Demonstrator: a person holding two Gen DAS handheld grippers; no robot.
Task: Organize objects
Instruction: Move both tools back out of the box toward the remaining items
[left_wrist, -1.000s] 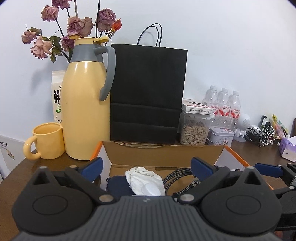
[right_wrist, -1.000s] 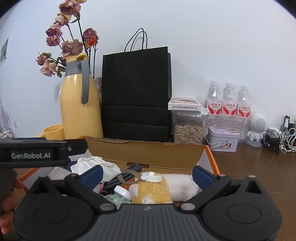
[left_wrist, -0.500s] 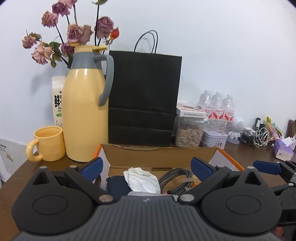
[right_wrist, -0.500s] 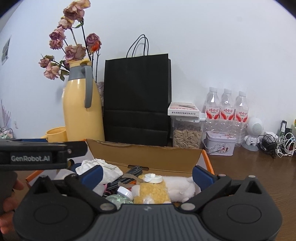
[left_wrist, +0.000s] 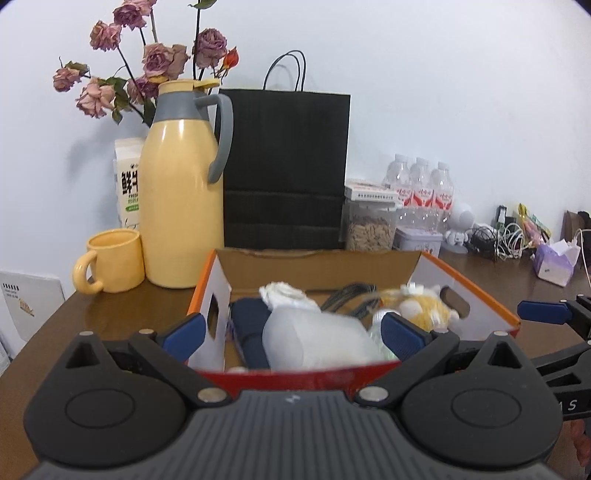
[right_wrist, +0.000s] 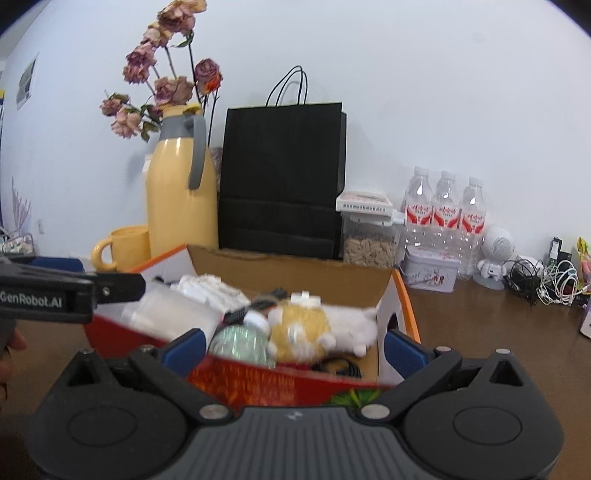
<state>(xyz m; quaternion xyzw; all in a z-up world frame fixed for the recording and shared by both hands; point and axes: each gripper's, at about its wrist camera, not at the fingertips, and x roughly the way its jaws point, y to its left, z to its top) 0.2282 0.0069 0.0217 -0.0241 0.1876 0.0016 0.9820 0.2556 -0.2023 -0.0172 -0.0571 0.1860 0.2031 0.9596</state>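
Observation:
An open cardboard box (left_wrist: 476, 291) with orange rims and a red front wall (right_wrist: 258, 380) sits on the brown table, close in front of both grippers. Inside lie a white cloth (left_wrist: 284, 293), a navy item (left_wrist: 247, 325), a translucent white container (left_wrist: 317, 343), a black braided cable (left_wrist: 347, 295) and a yellow-and-white plush toy (right_wrist: 306, 326). A glittery round item (right_wrist: 240, 341) lies beside the plush. My left gripper (left_wrist: 291, 332) hangs open over the box's near left part. My right gripper (right_wrist: 293, 350) is open at the box's near right corner. Neither holds anything.
Behind the box stand a yellow jug (left_wrist: 181, 192), a yellow mug (left_wrist: 110, 260), a black paper bag (left_wrist: 284, 166), a seed jar (left_wrist: 369, 229), a tin (right_wrist: 430, 273) and three water bottles (right_wrist: 445, 214). Tangled cables (right_wrist: 546, 280) and a tissue pack (left_wrist: 554, 260) lie at the right.
Both wrist views have drawn back and risen from the box; its red front wall and more of its contents now show. Both grippers stay open.

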